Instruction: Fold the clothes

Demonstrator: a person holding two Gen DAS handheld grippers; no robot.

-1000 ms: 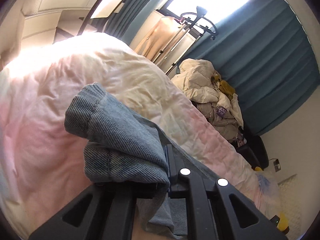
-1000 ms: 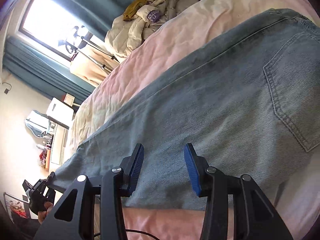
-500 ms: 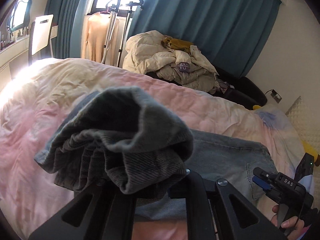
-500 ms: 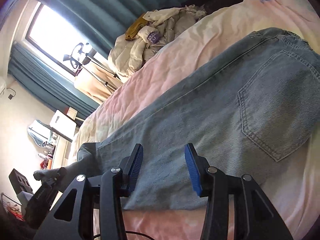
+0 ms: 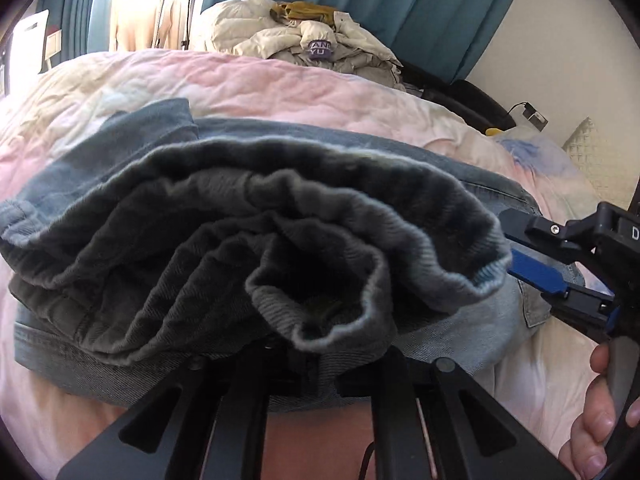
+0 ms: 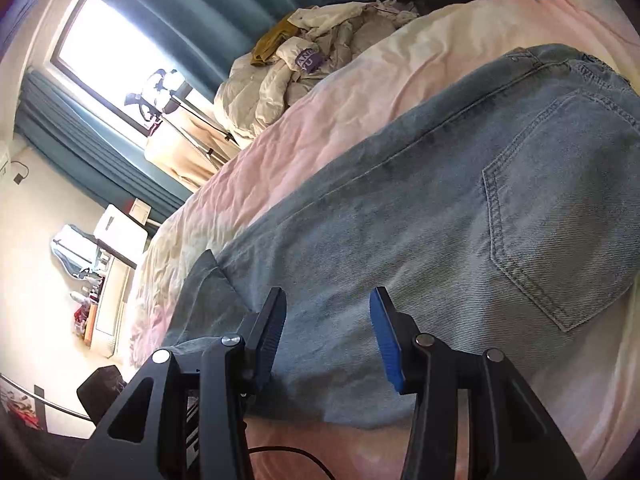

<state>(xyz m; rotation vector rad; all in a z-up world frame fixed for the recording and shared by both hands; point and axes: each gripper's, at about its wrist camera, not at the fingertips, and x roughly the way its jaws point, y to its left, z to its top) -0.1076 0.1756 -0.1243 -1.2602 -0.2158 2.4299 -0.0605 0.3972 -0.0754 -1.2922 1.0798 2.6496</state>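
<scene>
now jeans hem carried nearer right gripper, left gripper clamped

Right gripper, jaws apart, over light-blue jeans, back pocket up, flat on pink quilt.

A purple patch on the cream jacket reads partly "AN" over "YU". The right tool body shows a white "D".

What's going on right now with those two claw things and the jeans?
Left hand-held gripper clamped on bunched jeans hem. Right hand-held gripper open, hovering over the flat jeans on the bed. Nothing in the way.
</scene>
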